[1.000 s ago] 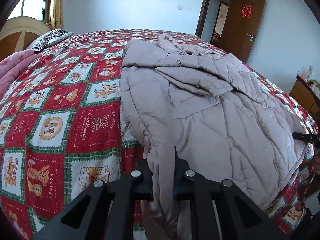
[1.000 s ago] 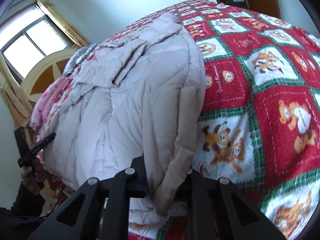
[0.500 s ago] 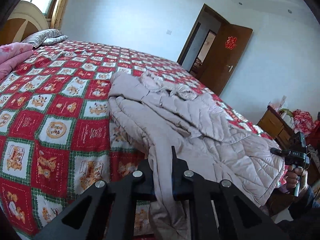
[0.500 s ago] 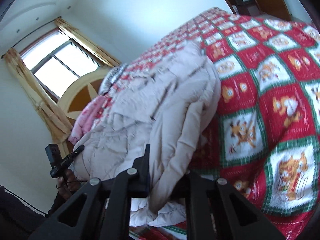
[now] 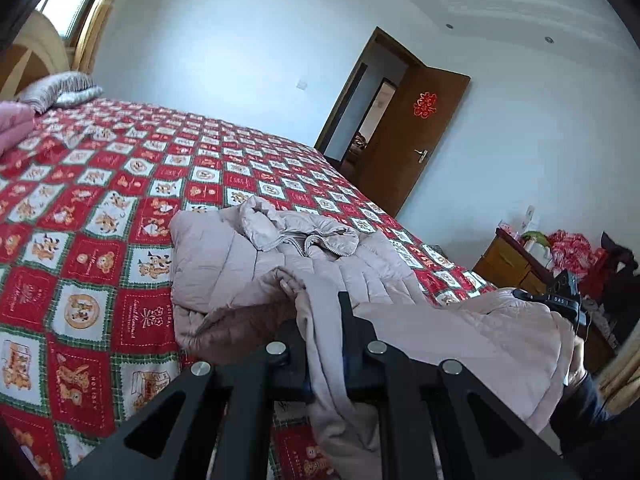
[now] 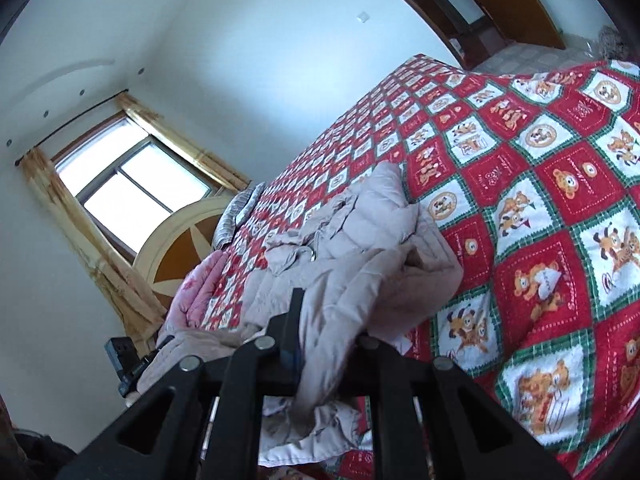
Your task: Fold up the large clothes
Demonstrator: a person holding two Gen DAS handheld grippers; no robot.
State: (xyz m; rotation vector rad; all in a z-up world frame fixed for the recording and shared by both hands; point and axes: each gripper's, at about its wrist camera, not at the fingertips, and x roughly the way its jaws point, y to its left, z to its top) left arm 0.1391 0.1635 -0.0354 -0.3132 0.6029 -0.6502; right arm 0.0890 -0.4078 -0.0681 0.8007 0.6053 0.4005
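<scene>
**Left wrist view: both your grippers clamped on the coat's hem above the bed**

Left wrist view gives you white walls and a ceiling, with an open brown door (image 5: 416, 136) at the far side carrying a red paper ornament (image 5: 425, 105). From the right wrist view you have the window (image 6: 132, 188) with yellow curtains and the arched headboard (image 6: 180, 248) below it.

The bed (image 5: 80, 240) fills most of both views, covered in a red, green and white patchwork cover printed with cartoon animals. At its head lie a striped pillow (image 5: 60, 90) and a pink quilt (image 6: 200, 288). A wooden dresser (image 5: 508, 260) stands near the bed's foot corner, its top cluttered with red fabric and small items too blurred to name.

The beige padded coat (image 5: 248, 264) lies on the near part of the bed, collar and zipper toward the middle, its lower part raised off the cover toward you.

Your left gripper (image 5: 324, 344) has its fingers closed tight on a fold of the coat's edge, fabric spilling down between them. Your right gripper (image 6: 324, 344) is closed the same way on another bunch of the edge, cloth hanging below the fingers. In the left wrist view your right gripper (image 5: 560, 304) shows at the coat's far corner.
</scene>
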